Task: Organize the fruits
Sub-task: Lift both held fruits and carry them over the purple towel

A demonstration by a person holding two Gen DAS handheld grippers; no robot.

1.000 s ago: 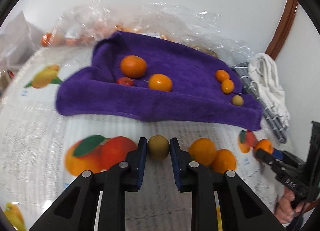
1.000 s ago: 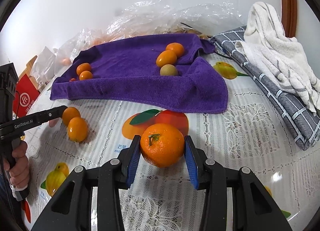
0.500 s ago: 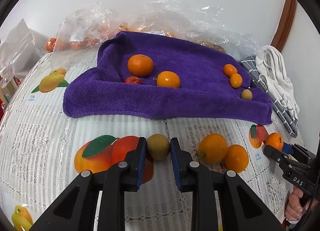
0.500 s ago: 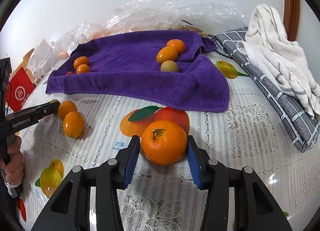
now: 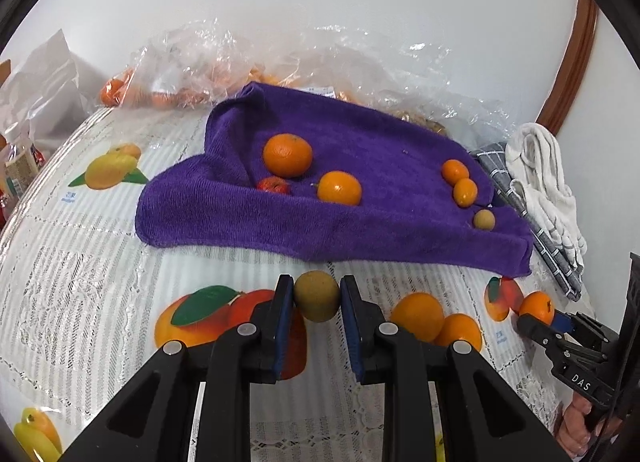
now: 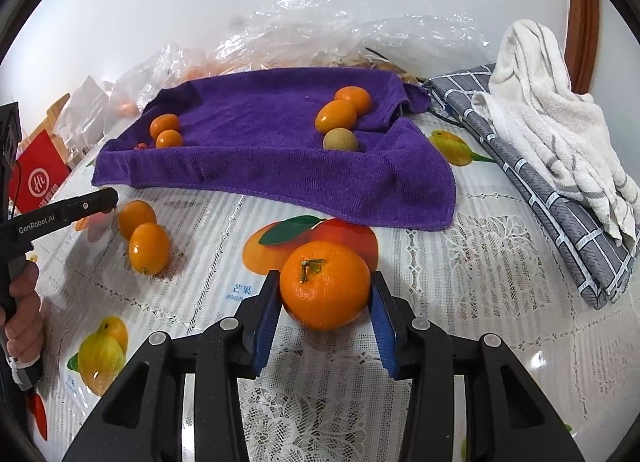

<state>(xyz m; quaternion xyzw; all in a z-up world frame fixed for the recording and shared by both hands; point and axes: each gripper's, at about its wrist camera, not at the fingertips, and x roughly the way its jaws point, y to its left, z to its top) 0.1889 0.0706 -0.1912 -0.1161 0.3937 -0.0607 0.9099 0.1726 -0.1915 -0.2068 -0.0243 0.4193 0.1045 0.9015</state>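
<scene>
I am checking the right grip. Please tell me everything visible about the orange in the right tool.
The orange is round, bright, with dimpled glossy peel and a short green-brown stem facing up toward the camera. It looks whole. It sits between the blue pads of the right tool, which press its two sides, above the tablecloth, in front of the purple towel.

"GenRobot.AI" on my left gripper (image 6: 107, 198), left edge; "DAS" on my right gripper (image 5: 538, 320), lower right; "芒果" printed on the tablecloth (image 6: 500, 302), centre.
</scene>
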